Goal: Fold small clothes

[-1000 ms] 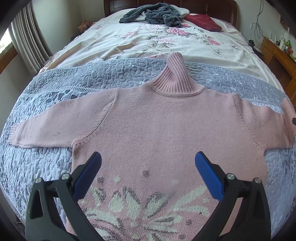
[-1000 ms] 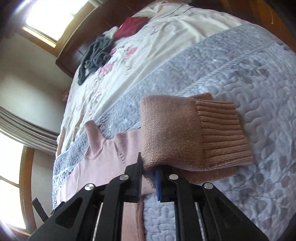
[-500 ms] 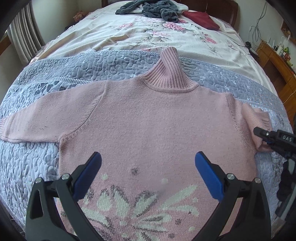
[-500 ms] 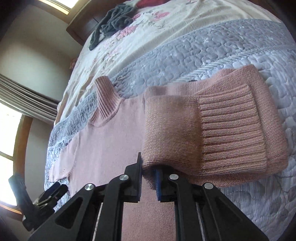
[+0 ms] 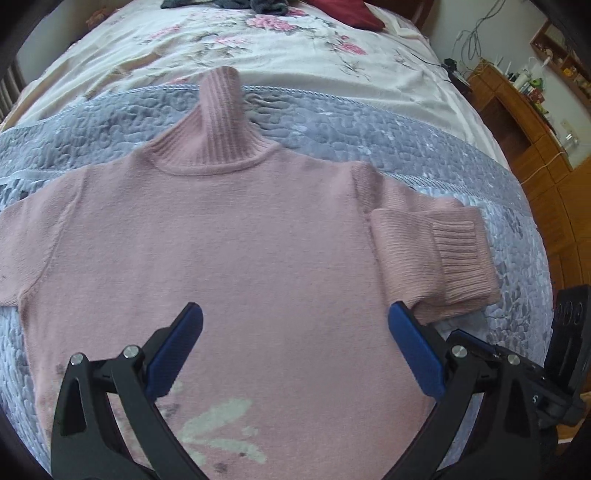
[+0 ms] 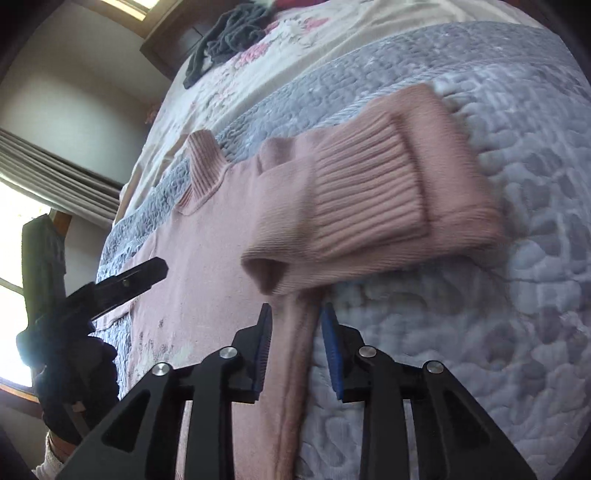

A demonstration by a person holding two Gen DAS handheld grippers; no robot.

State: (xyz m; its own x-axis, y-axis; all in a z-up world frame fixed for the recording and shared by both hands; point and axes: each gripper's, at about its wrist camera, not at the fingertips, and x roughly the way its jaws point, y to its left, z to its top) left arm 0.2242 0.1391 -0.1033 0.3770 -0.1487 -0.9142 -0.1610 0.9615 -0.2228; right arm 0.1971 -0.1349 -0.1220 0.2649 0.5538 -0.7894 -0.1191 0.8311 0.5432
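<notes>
A pink turtleneck sweater (image 5: 240,240) (image 6: 199,280) lies flat, front up, on a grey quilted blanket (image 5: 369,133). Its right sleeve (image 5: 428,254) (image 6: 369,206) is folded back on itself, with the ribbed cuff resting on top near the shoulder. My left gripper (image 5: 293,310) hovers open over the sweater's chest and holds nothing. My right gripper (image 6: 296,310) is open just behind the folded sleeve, and the sweater's side edge runs between its fingers. In the right wrist view a gloved hand holds the left gripper, whose fingers (image 6: 129,280) reach over the sweater.
Beyond the blanket lies a floral sheet (image 5: 258,48) with a heap of dark grey clothes (image 6: 229,37) and a dark red cushion (image 5: 347,13) by the headboard. A wooden cabinet (image 5: 535,147) stands right of the bed. Curtains (image 6: 55,170) hang at the window.
The right gripper carried the cuff inward, folding the sleeve over itself, then opened and let it go. The left gripper moved toward the collar and to the right, staying open.
</notes>
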